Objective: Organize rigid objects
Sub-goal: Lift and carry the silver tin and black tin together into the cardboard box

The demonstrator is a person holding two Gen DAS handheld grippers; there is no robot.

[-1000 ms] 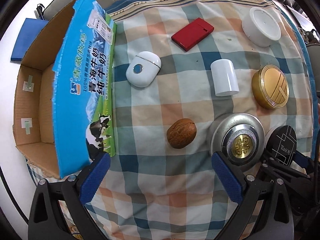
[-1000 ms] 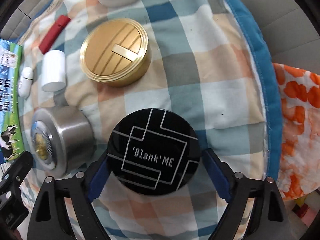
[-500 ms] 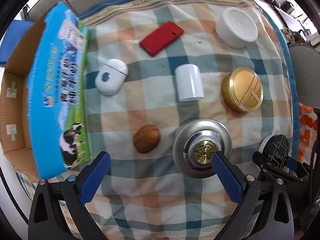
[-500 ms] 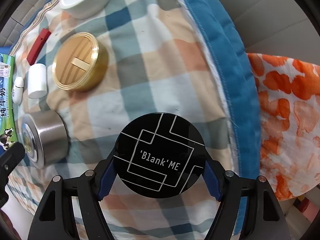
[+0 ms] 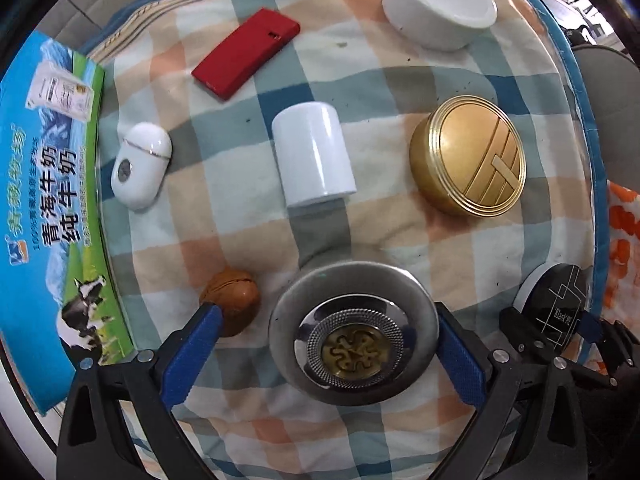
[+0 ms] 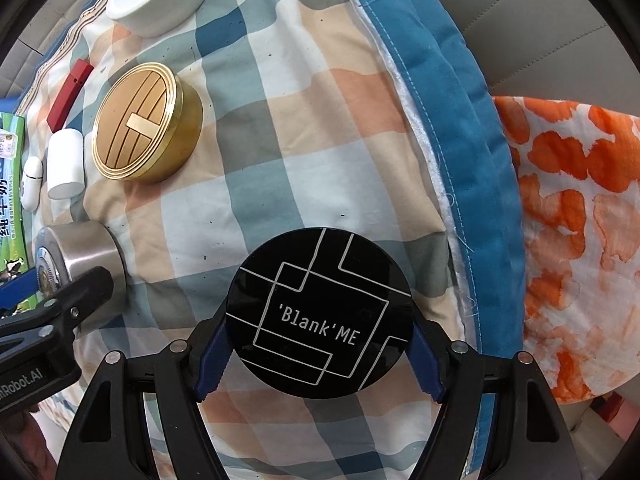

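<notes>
My left gripper [image 5: 328, 354] straddles the silver tin [image 5: 352, 332], and the walnut [image 5: 231, 306] crowds its left finger, touching or nearly so. Ahead, the white cylinder [image 5: 314, 160] blocks the straight lane; bare checked cloth [image 5: 380, 236] runs between it and the gold tin [image 5: 468, 160]. The milk carton [image 5: 52, 208] walls the left. My right gripper [image 6: 318, 354] clamps the black disc [image 6: 320, 312], with open cloth beyond it and the blue quilt edge [image 6: 452, 120] on the right.

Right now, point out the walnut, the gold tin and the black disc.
walnut [image 5: 234, 300], left wrist view, top of shell.
gold tin [image 5: 476, 160], left wrist view, lid centre.
black disc [image 6: 320, 312], right wrist view, printed face.
</notes>
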